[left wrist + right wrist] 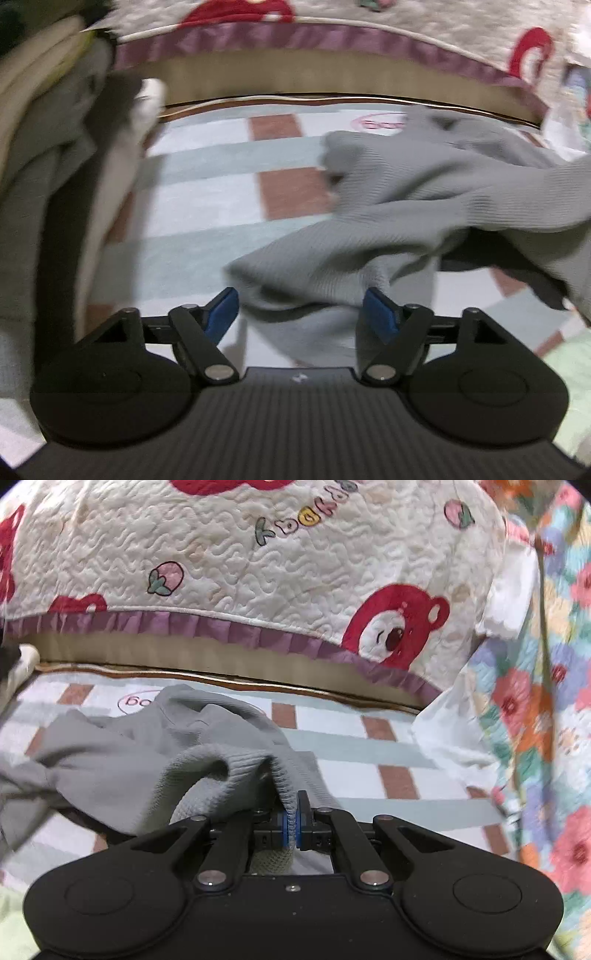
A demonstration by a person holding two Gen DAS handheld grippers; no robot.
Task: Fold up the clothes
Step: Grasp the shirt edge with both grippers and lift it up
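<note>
A grey knit garment is lying bunched on the checked sheet, its ribbed edge being pinched between the closed pads of the right gripper. The left gripper is being held spread just before a hanging fold. The step is probably best done if a matching edge is taken there, so the cloth is drawn flat, not dragged.

Left gripper, jaws apart, faces a rumpled grey garment on checked bedding.

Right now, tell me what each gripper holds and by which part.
The right gripper is clamped on the grey knit sweater at its ribbed edge. The left gripper is open and holds nothing, though the sweater's fabric lies between its fingers.
</note>
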